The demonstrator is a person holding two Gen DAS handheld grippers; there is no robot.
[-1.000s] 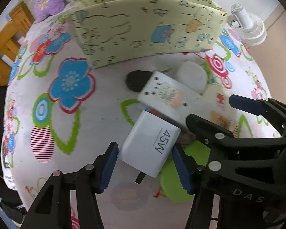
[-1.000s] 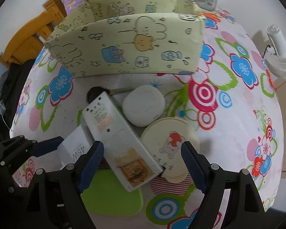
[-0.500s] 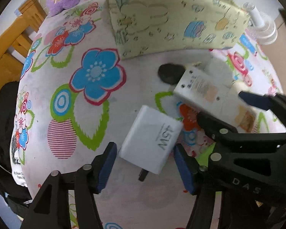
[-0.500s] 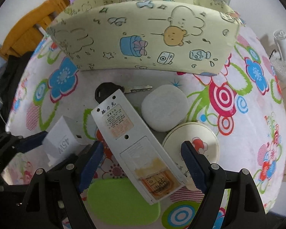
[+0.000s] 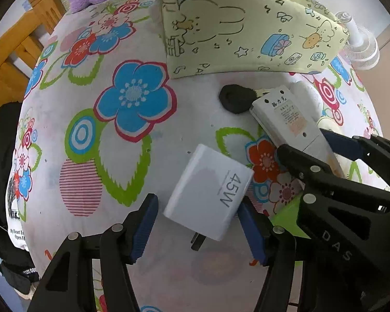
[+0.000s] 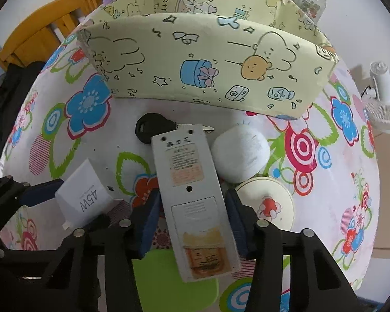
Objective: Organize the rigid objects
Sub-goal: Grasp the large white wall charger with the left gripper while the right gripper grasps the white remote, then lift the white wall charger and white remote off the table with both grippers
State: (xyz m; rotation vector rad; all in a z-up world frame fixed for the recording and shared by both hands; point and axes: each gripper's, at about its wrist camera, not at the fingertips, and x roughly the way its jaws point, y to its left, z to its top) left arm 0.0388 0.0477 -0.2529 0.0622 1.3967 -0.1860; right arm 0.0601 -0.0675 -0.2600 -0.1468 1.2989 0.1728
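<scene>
Your left gripper (image 5: 197,223) holds the white square 45W wall charger (image 5: 209,195) between its blue pads; the right pad touches the charger's edge, while the left pad looks a shade off it, so the grip may not be fully closed. The charger's prongs point back toward you at 6 o'clock, and it appears tilted and lifted off the flowered tablecloth (image 5: 132,98).

Your right gripper (image 6: 192,223) straddles the long white rectangular remote-like device (image 6: 192,202), face down with its label and battery cover showing. Both pads sit against or just beside its long edges; I cannot tell whether they are actually squeezing. Its near end overhangs a lime-green flat pad (image 6: 166,278) at 6 o'clock.

Just beside the remote at 2 o'clock lie a cream round tin with a red cartoon figure (image 6: 266,205) and, beyond it, a white rounded case (image 6: 240,153). At 11 o'clock a black-headed key (image 6: 153,127) is tucked partly under the remote's far end.

Further on at 12 o'clock stands the pale yellow cartoon-print storage box (image 6: 208,70), open-topped.

You seem to be at the pick-up step on both sides, with nothing visibly in the box yet. Next, firm up each grip, lift clear of the neighbours, and carry over the near wall before releasing. Watch the key, since the remote may drag it.
</scene>
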